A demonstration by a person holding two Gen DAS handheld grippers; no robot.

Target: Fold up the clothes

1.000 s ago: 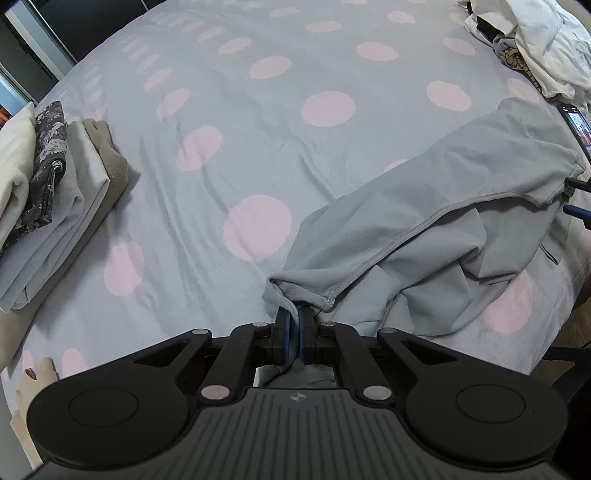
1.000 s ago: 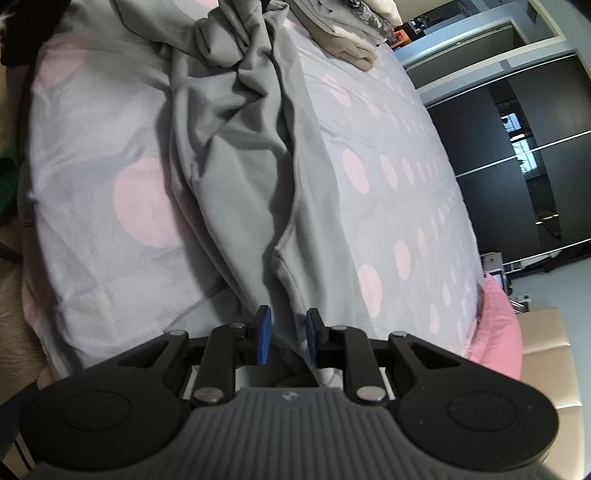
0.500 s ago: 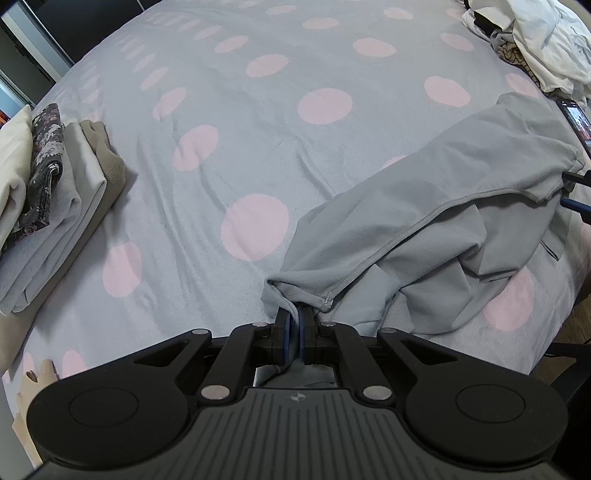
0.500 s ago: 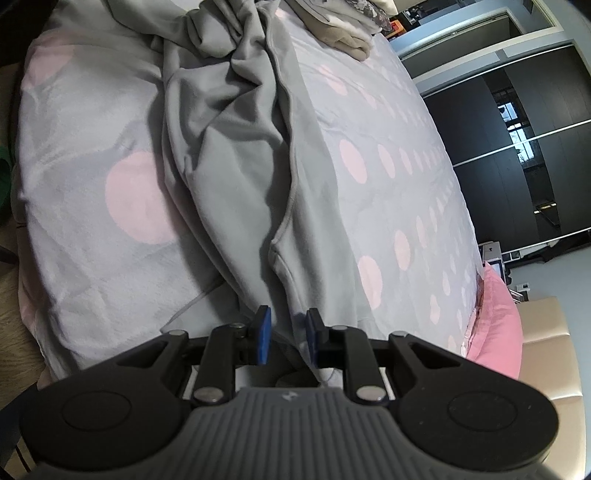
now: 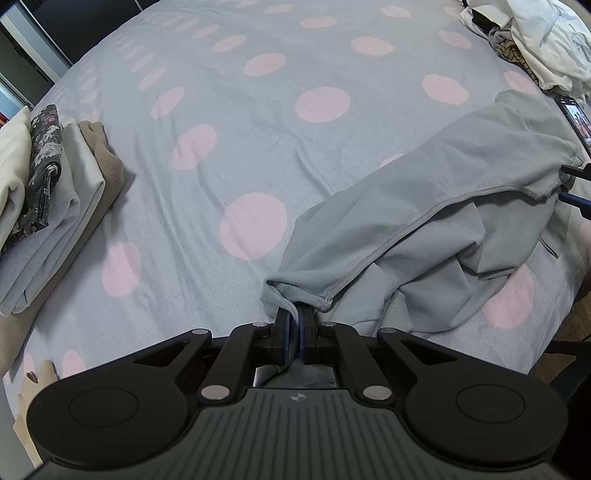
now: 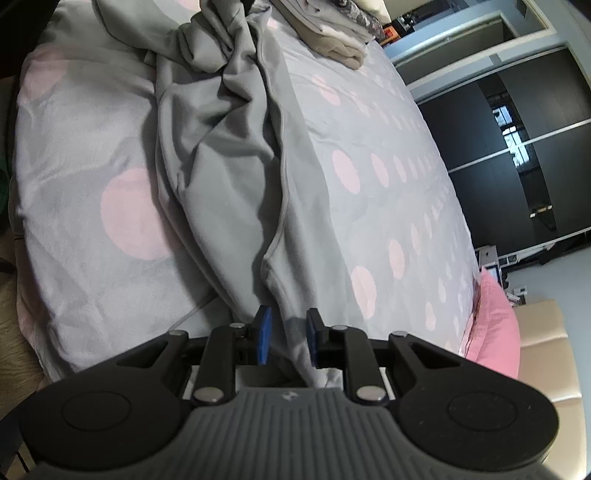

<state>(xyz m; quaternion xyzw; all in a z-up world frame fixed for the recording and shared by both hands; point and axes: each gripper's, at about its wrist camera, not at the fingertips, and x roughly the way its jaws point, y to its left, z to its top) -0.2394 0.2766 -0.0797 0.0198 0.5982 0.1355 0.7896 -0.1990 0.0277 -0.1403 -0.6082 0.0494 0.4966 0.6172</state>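
Observation:
A grey garment (image 5: 461,192) lies crumpled along the near edge of a grey bedspread with pink dots (image 5: 258,129). My left gripper (image 5: 294,328) is shut on one bunched end of it, and cloth hangs through behind the pads. At the right edge of the left wrist view, the right gripper (image 5: 576,184) meets the garment's far corner. In the right wrist view the grey garment (image 6: 229,177) runs away from me in folds. Its hem passes between the blue pads of my right gripper (image 6: 288,332), which stand a little apart, shut on the thick cloth.
A pile of folded clothes (image 5: 48,206) sits at the bed's left side and shows at the top of the right wrist view (image 6: 332,33). Loose white clothes (image 5: 546,40) and a phone (image 5: 576,118) lie at the far right. A pink pillow (image 6: 495,317) and dark wardrobe doors (image 6: 517,147) border the bed.
Both grippers keep their hold and stay in place. The garment's folds have shifted only slightly in the right wrist view.

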